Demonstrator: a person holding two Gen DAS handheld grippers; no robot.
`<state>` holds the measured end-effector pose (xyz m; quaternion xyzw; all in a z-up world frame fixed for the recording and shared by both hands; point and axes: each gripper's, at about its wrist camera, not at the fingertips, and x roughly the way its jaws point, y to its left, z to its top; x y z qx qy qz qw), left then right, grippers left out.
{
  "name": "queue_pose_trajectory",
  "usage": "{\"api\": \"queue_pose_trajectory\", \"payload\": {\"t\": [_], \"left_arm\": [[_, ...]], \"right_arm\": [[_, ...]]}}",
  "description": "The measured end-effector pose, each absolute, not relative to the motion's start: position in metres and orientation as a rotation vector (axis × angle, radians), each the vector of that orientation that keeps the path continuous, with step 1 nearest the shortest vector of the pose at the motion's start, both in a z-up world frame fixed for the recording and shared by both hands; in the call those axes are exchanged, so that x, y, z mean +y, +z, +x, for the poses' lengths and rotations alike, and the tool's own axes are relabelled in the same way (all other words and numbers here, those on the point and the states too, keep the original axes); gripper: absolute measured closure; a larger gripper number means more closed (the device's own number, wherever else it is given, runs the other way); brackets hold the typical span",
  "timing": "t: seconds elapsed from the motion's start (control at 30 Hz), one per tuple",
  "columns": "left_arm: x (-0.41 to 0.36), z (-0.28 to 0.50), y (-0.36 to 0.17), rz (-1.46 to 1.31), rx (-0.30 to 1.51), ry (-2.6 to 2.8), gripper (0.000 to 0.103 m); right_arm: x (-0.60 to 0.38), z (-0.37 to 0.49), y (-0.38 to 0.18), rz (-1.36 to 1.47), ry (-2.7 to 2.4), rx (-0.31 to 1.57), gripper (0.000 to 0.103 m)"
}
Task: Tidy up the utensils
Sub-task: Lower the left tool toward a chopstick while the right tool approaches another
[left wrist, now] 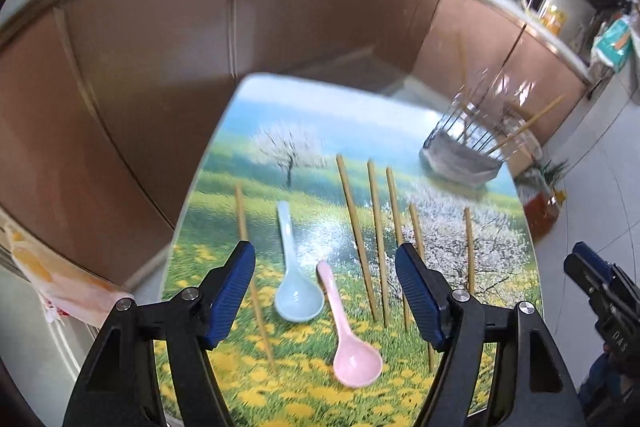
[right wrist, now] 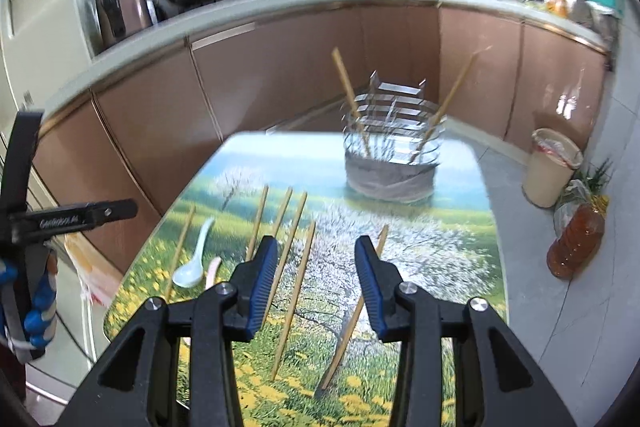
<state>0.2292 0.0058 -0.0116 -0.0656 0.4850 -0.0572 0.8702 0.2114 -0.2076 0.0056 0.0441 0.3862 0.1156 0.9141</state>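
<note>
My left claw (left wrist: 325, 291) is hanging open with nothing in it, over the two spoons low in the middle of the left wrist view. The right claw (right wrist: 316, 277) is also released and empty, jaws parted over the chopsticks in the lower middle of its own view.

Progress check: not much done yet, I'd say. The wire holder (right wrist: 390, 151) sits at the far end of the bench (right wrist: 460, 227), upper centre-right of the right view, and only two chopsticks (right wrist: 350, 103) are standing in it, leaning outward to either side. Everything else is lying flat on the flowery bench top.

What's left, as far as I can see:
- a blue spoon (left wrist: 294, 279) and a pink spoon (left wrist: 346, 335), lying just beside each other, bowls toward me
- one lone chopstick (left wrist: 252, 275) left of the spoons, partly under my left claw's finger
- a loose row of chopsticks (left wrist: 374, 243) right of the spoons, roughly parallel and not touching

I count about six loose sticks, though the frames are a bit blurry so don't quote me. Judging by where the claws are, spoons for the left and a stick for the right look like the next grabs.
</note>
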Motion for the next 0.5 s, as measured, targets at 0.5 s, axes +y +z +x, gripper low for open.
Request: {"api": "queue_pose_trajectory", "payload": {"t": [0.5], "left_arm": [[-0.025,0.386,-0.109,-0.179,1.357,-0.129,0.043]], "right_arm": [[-0.181,0.36,-0.1,0.06,0.335,1.181,0.074]]}}
